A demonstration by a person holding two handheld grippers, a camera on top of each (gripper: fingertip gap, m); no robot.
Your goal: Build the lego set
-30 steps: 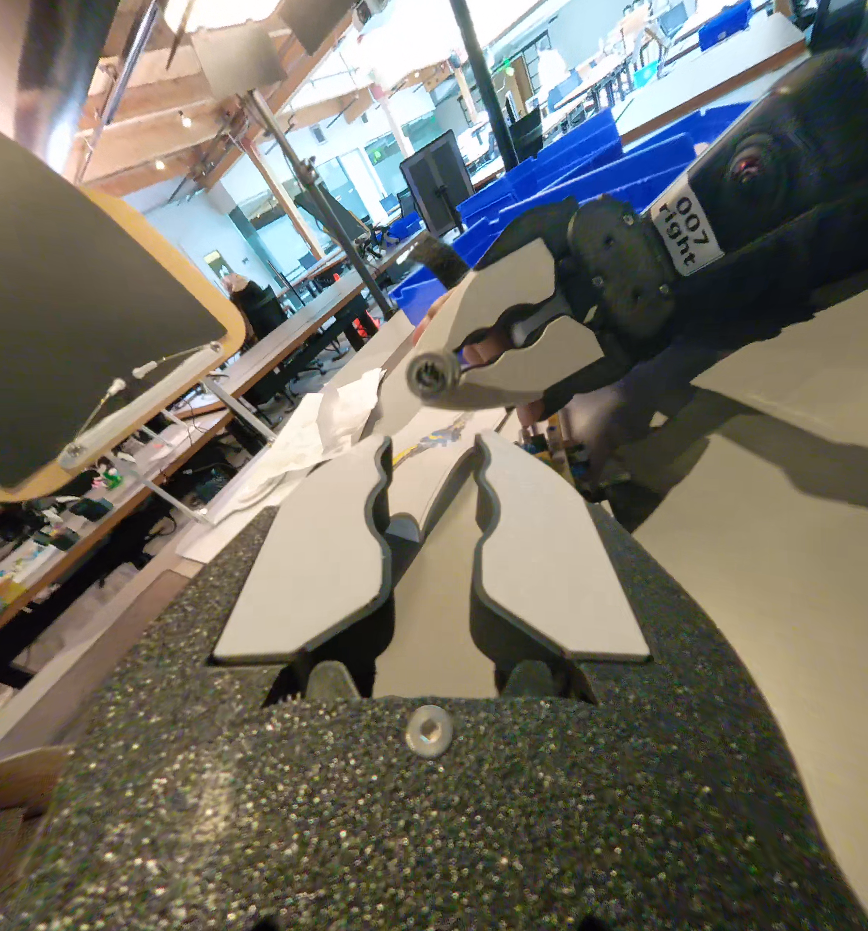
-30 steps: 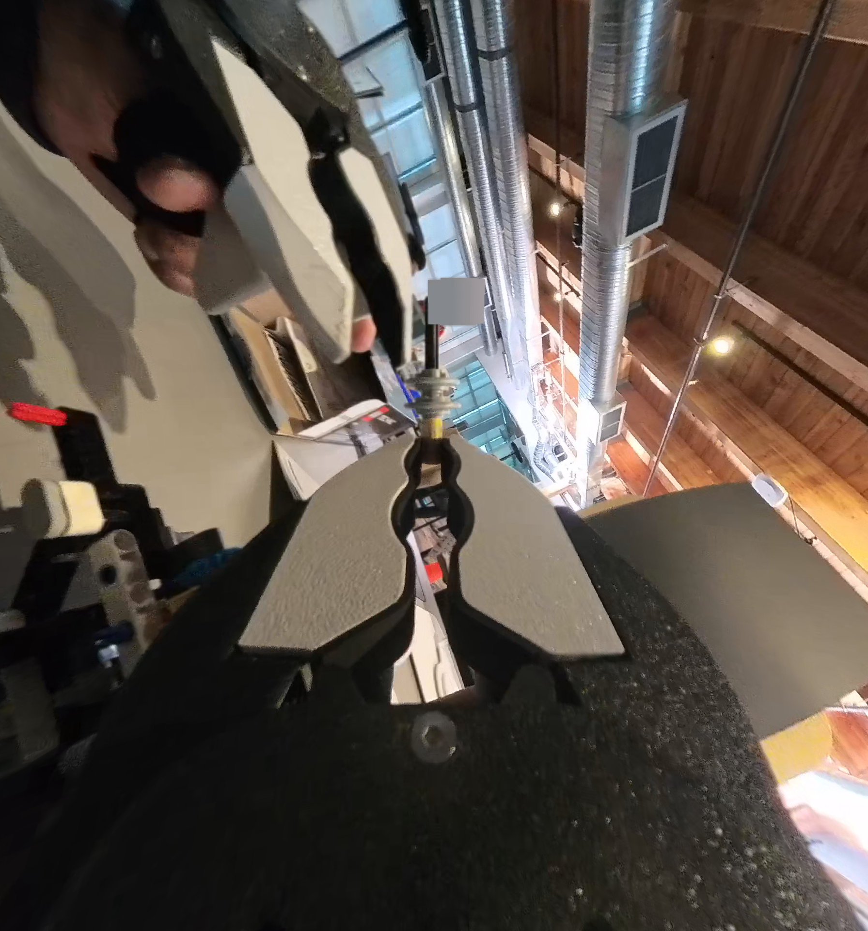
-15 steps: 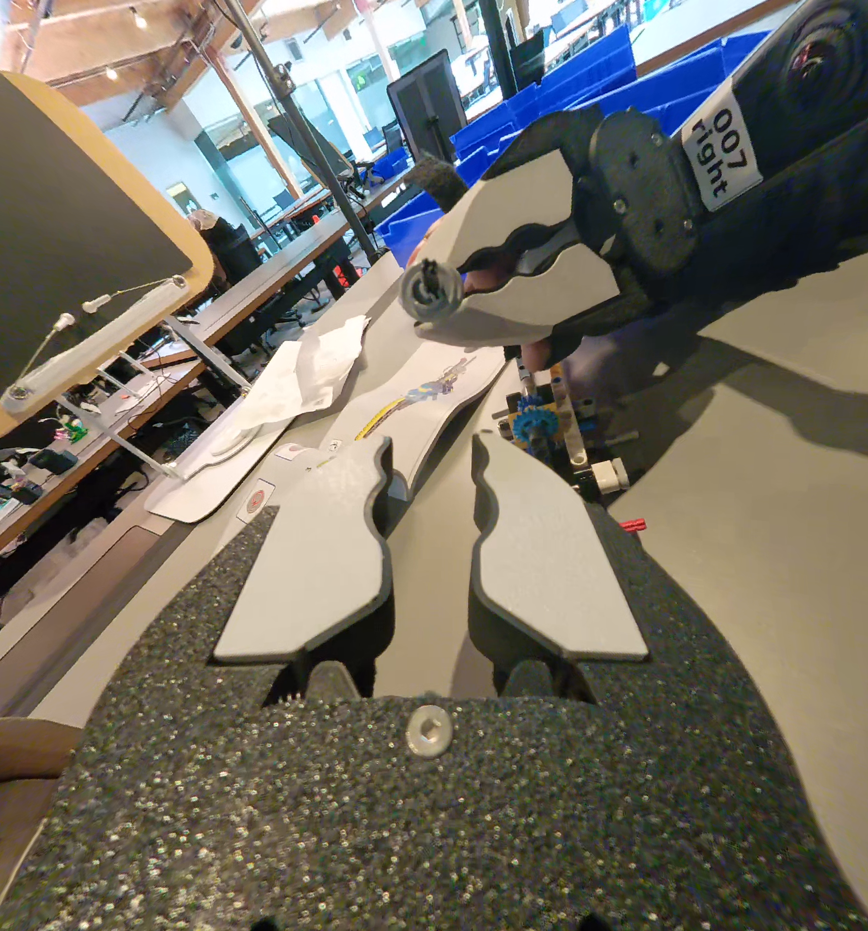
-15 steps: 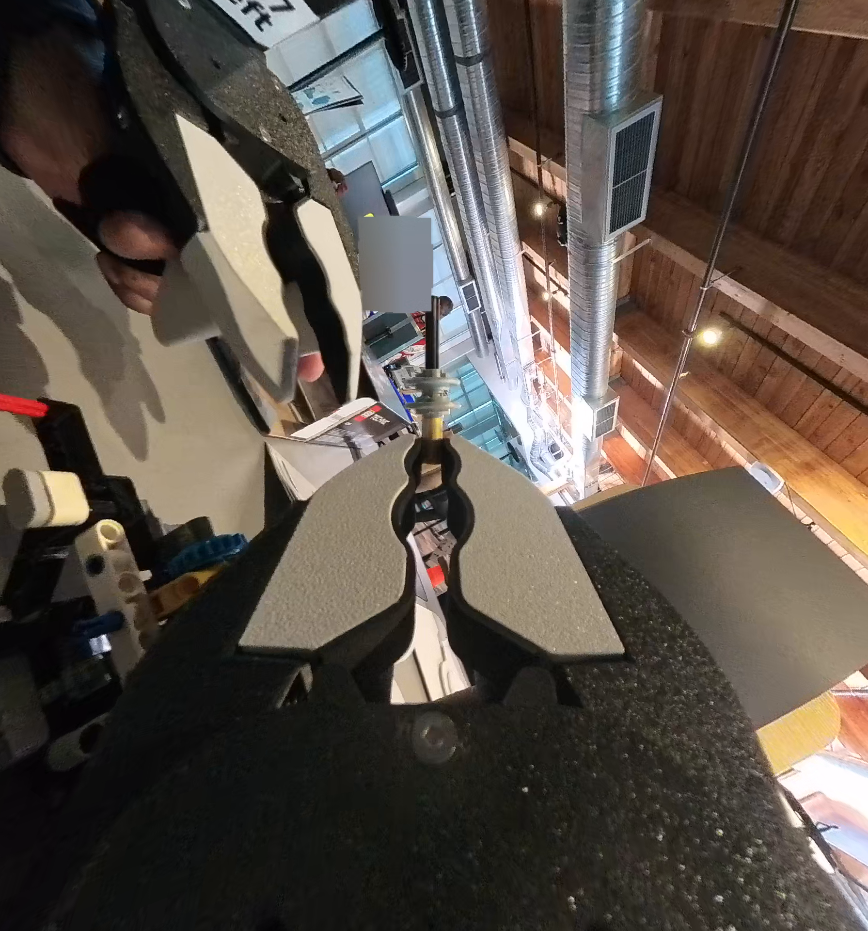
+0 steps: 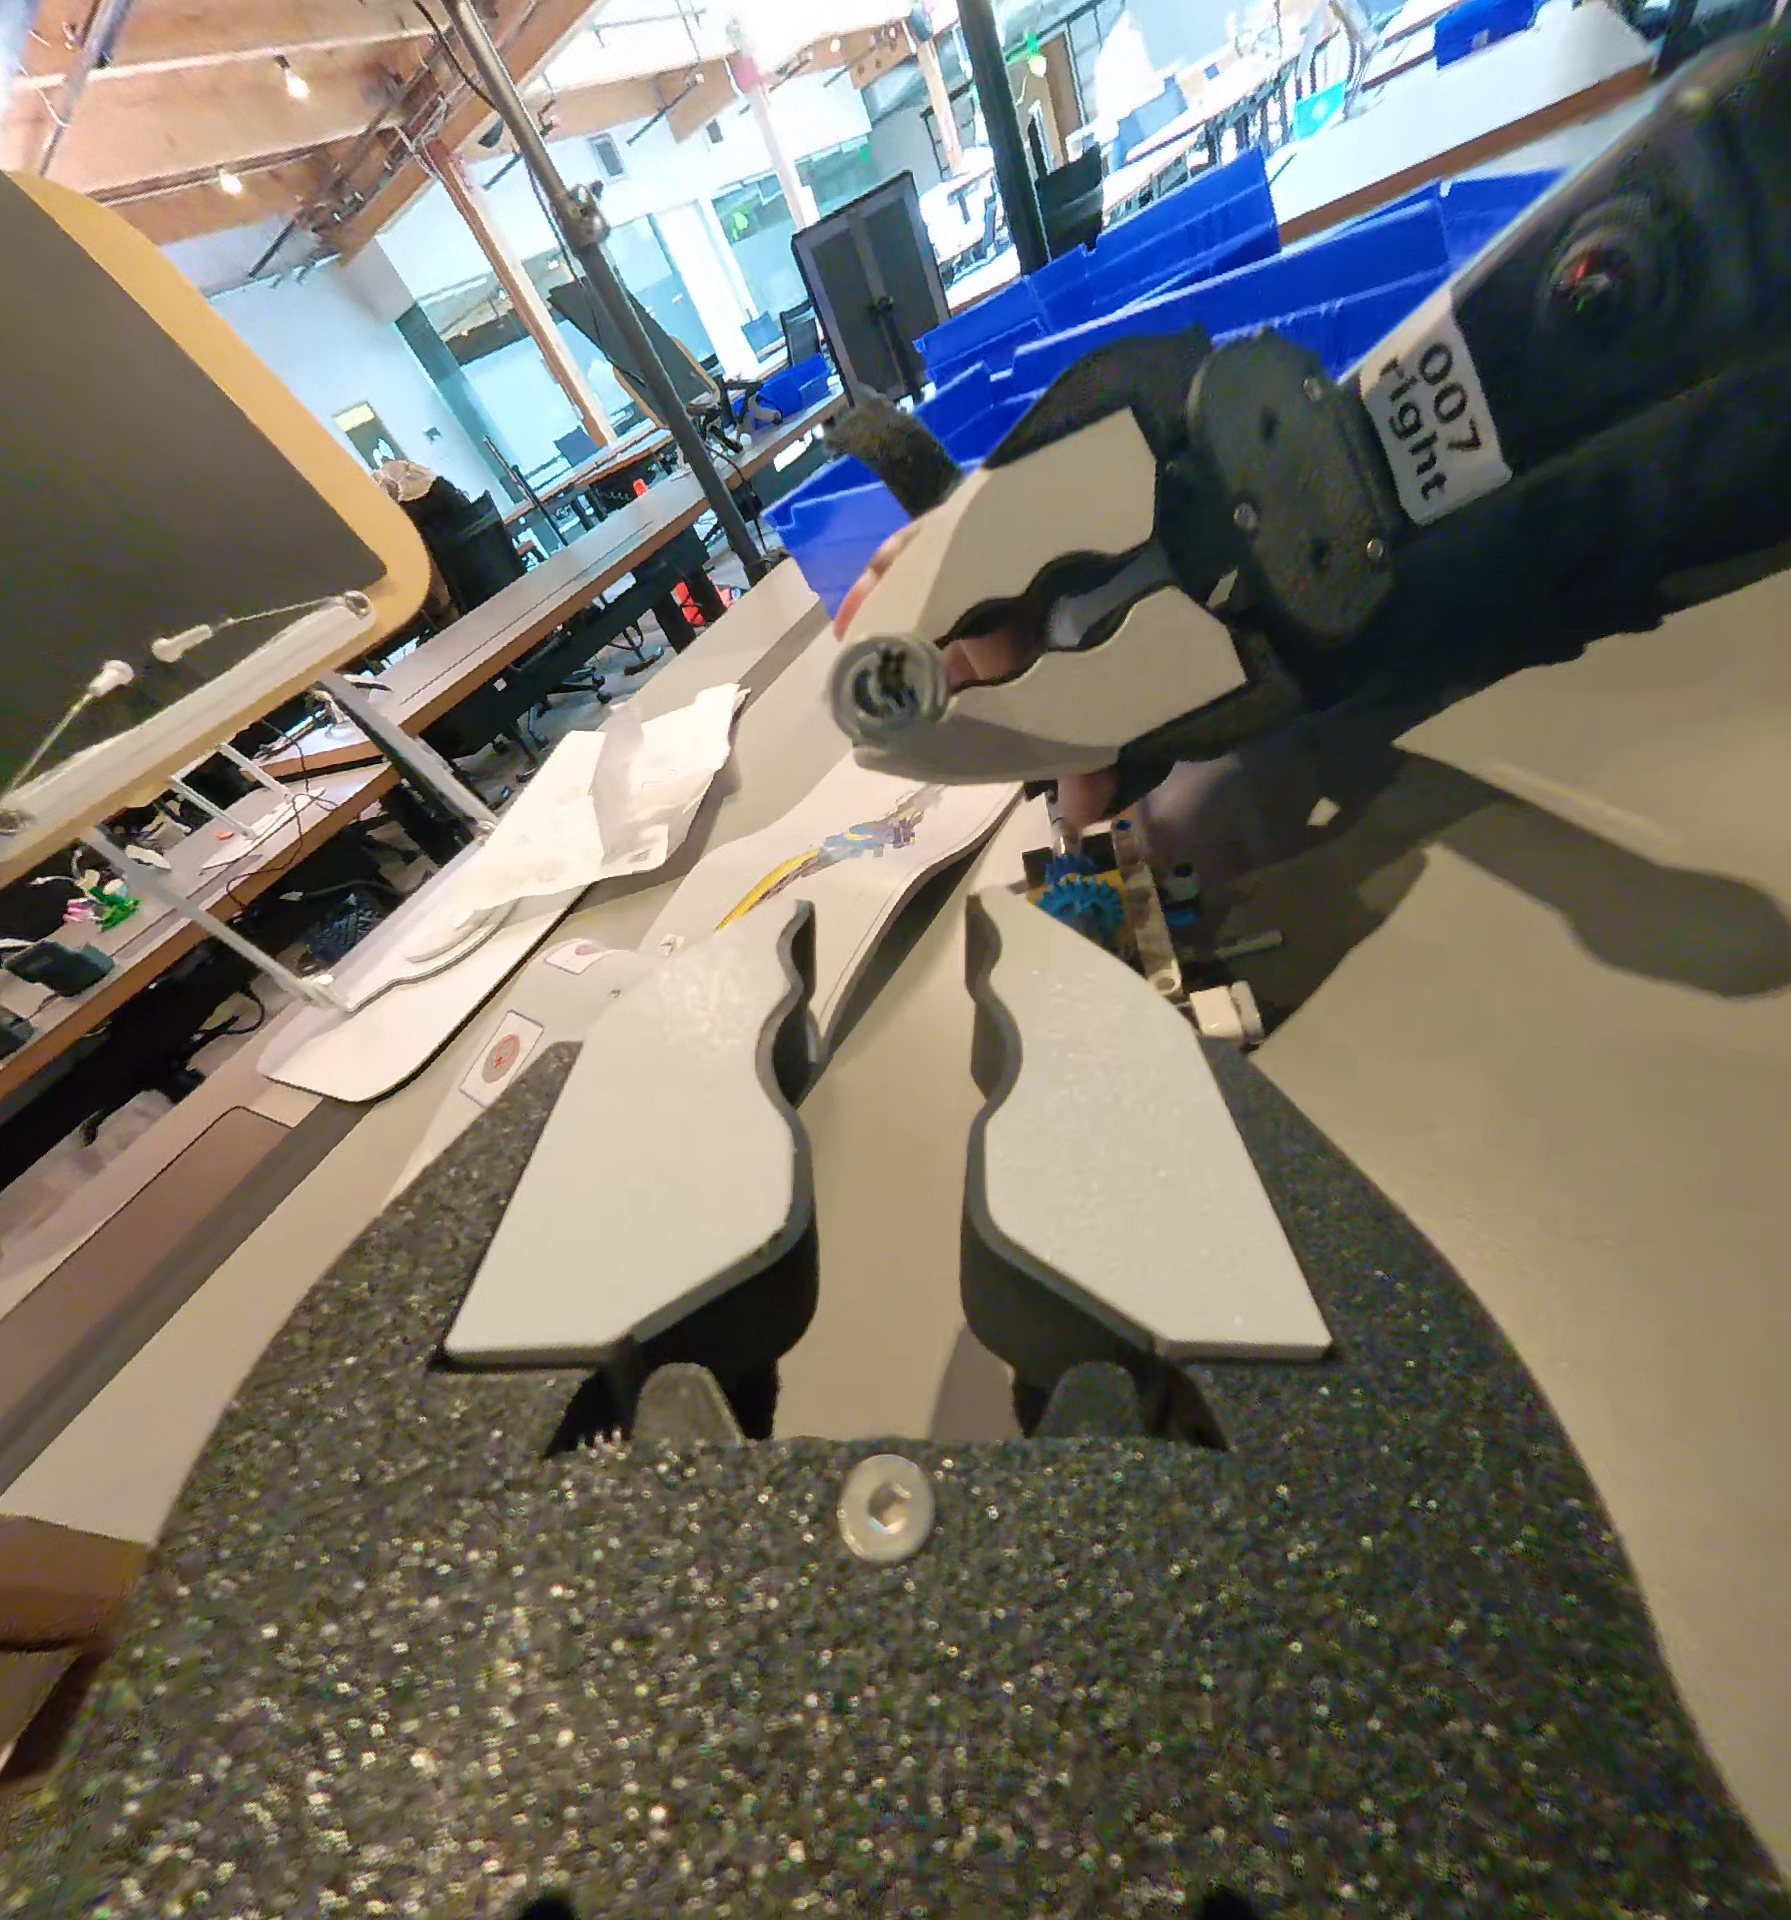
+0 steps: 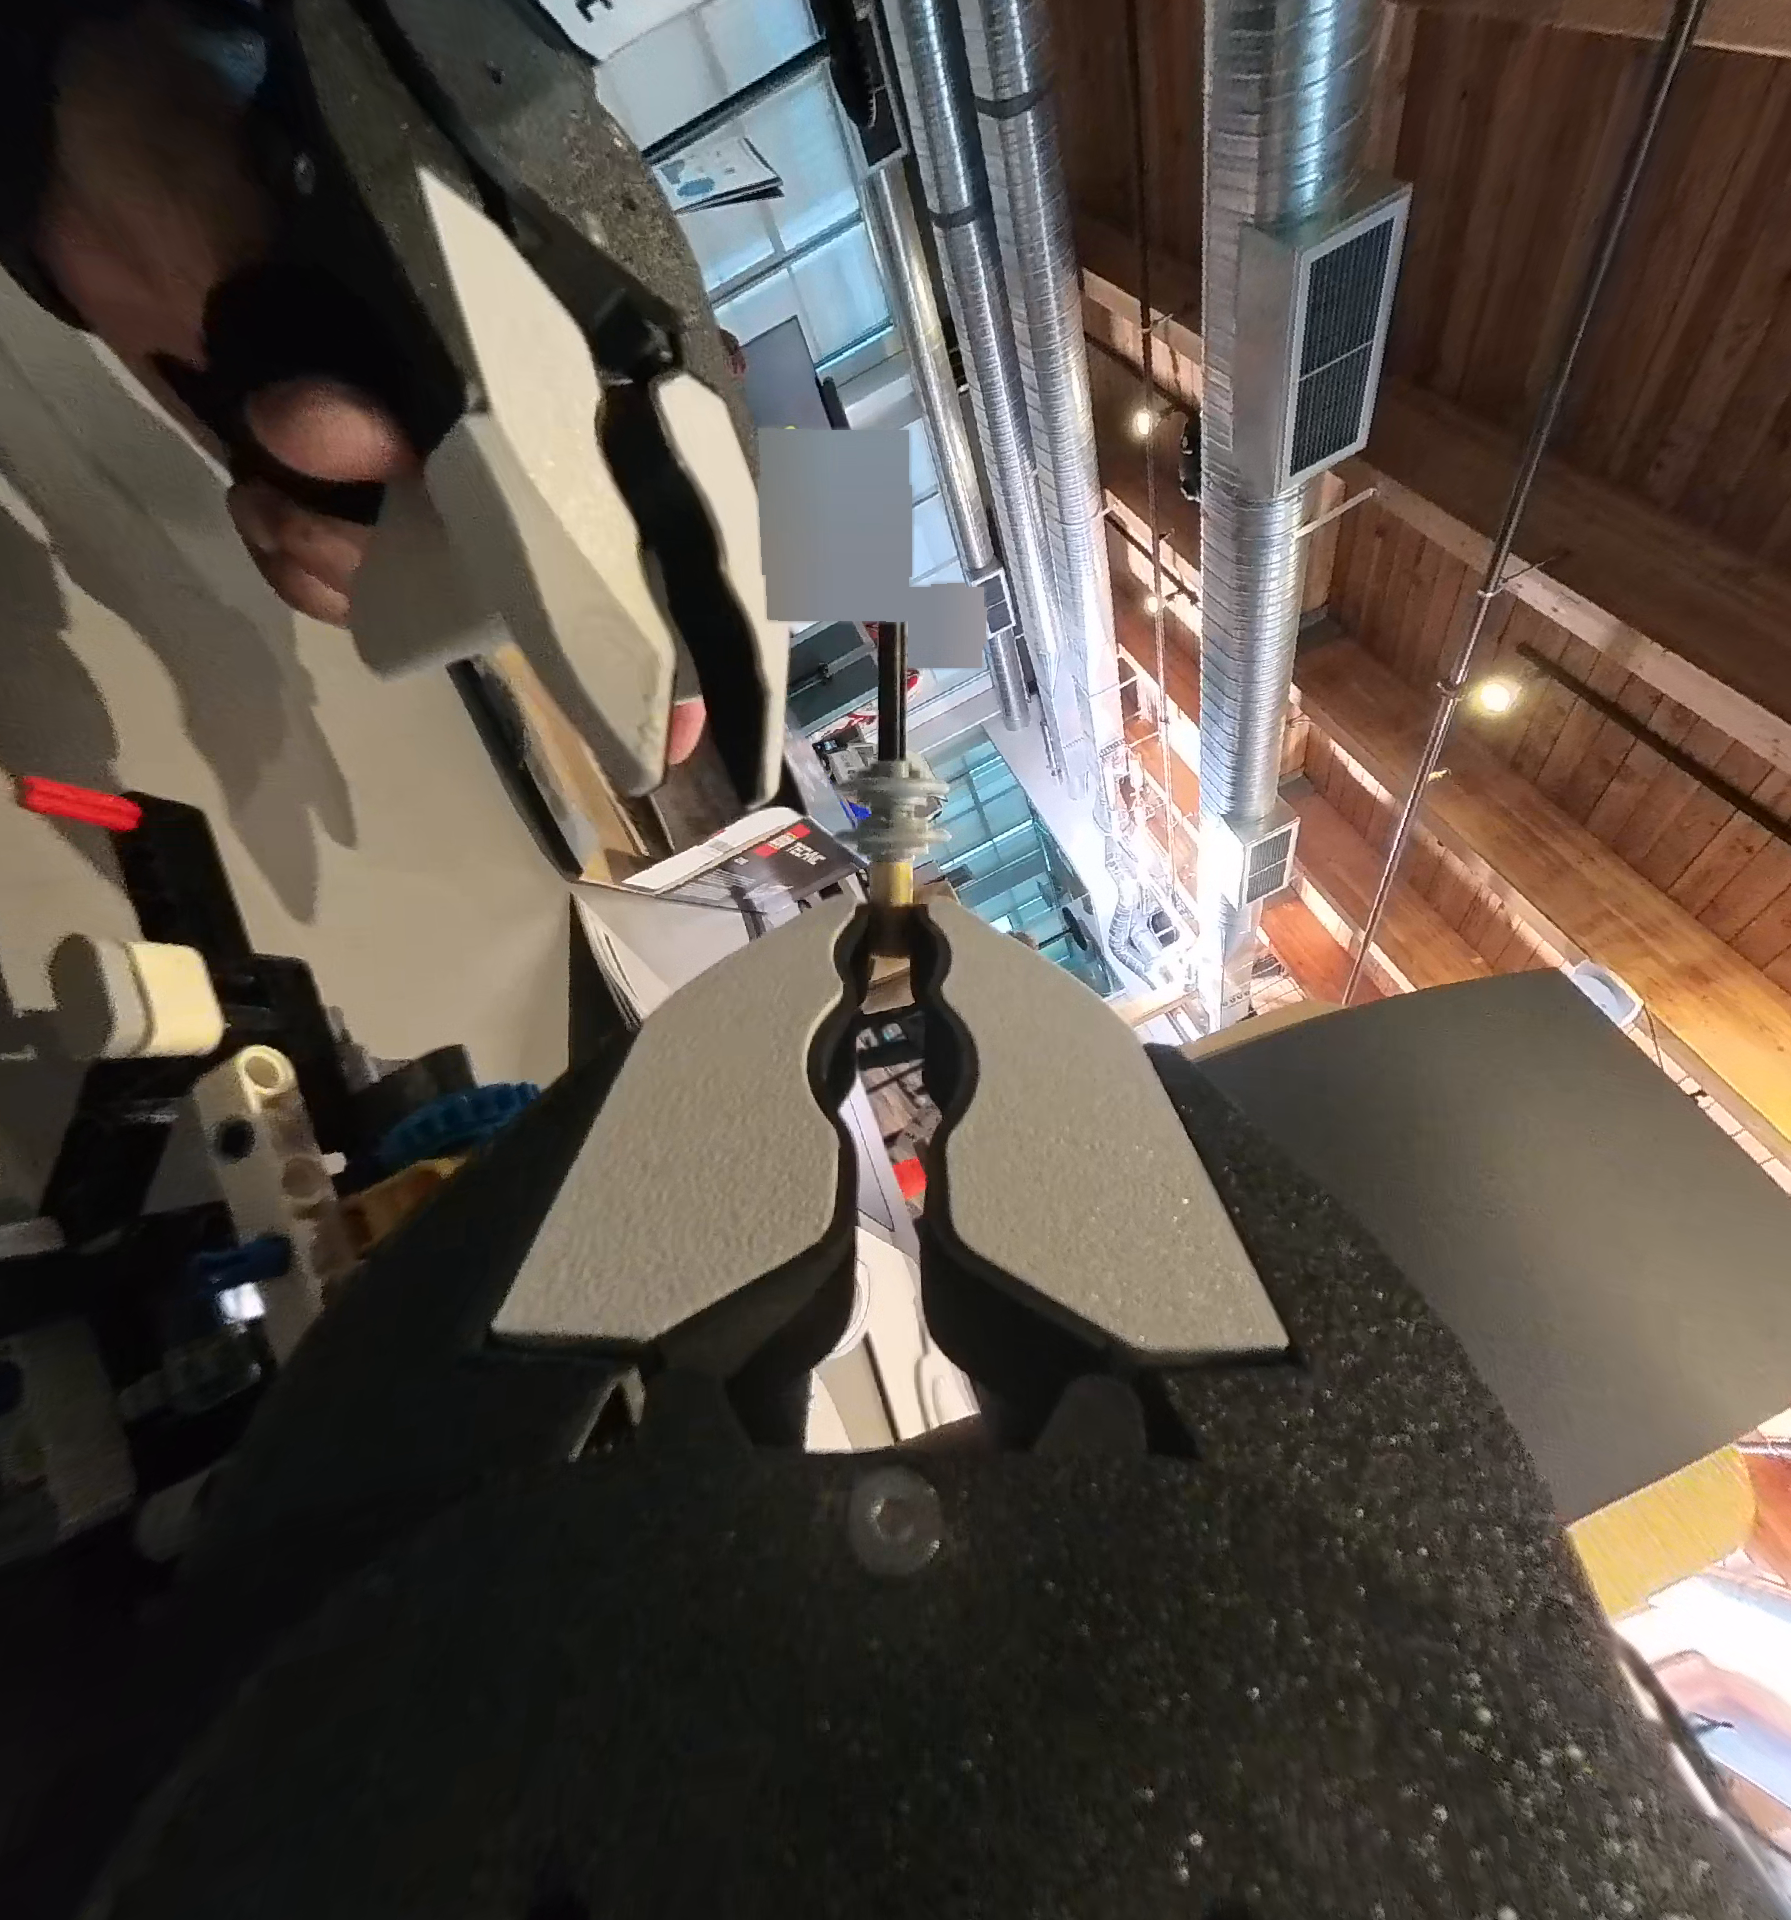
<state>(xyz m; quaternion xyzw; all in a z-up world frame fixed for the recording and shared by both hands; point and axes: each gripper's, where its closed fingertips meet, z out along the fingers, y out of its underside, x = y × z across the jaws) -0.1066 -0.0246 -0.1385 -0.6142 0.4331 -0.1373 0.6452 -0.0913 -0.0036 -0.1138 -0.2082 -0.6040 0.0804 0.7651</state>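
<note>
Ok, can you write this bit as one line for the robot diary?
left gripper: open, empty | right gripper: shut on black rod with grey rings, held off table | half-built lego model: on table, untouched

A grey tabletop (image 5: 1545, 1195) carries the partly built lego model (image 5: 1130, 914), black with a blue gear. Just left of the model lies an open instruction booklet (image 5: 870, 862), and farther left loose white sheets (image 5: 600, 821). A small red pin (image 6: 75, 802) lies just beside the model.
</note>
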